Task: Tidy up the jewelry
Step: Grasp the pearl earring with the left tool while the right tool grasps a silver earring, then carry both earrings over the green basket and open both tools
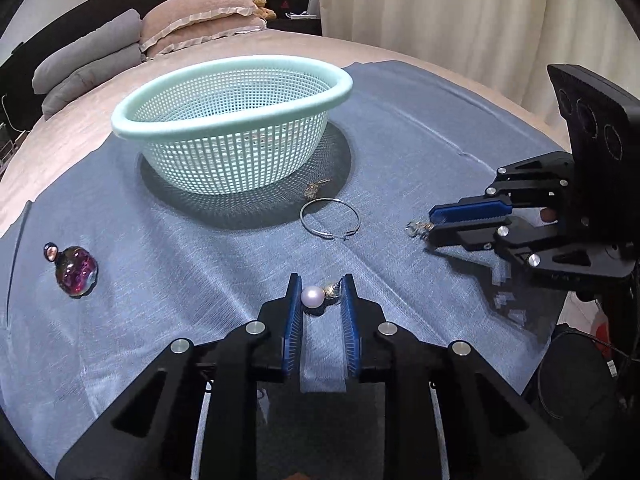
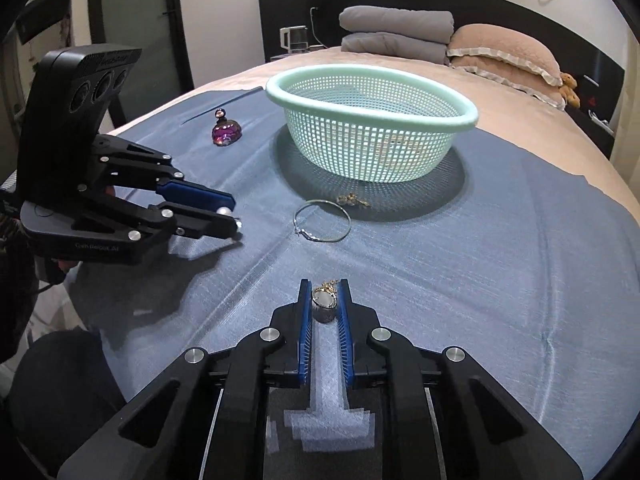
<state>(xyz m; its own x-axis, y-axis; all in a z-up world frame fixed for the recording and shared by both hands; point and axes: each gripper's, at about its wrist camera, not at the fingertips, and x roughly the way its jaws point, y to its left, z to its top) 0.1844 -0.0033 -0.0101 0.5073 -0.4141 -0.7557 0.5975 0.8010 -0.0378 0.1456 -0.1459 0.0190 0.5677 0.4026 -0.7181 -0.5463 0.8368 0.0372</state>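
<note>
My left gripper (image 1: 320, 294) is shut on a pearl earring (image 1: 313, 297); the pearl sits against one pad and its gold hook against the other. In the right wrist view the left gripper (image 2: 234, 213) hangs just above the blue cloth (image 2: 480, 240) with the pearl earring (image 2: 224, 211) between its tips. My right gripper (image 2: 324, 294) is shut on a silver oval pendant (image 2: 325, 301). In the left wrist view the right gripper (image 1: 431, 223) shows the pendant (image 1: 416, 229) poking out of its tips. A mint green basket (image 1: 120, 120) (image 2: 472, 114) stands beyond both.
A thin hoop earring (image 1: 320, 234) (image 2: 348, 216) and a small gold piece (image 1: 314, 188) (image 2: 352, 200) lie on the blue cloth (image 1: 400, 140) in front of the basket. A purple glass bottle (image 1: 76, 270) (image 2: 227, 132) lies off to the side. Pillows lie at the bed's head.
</note>
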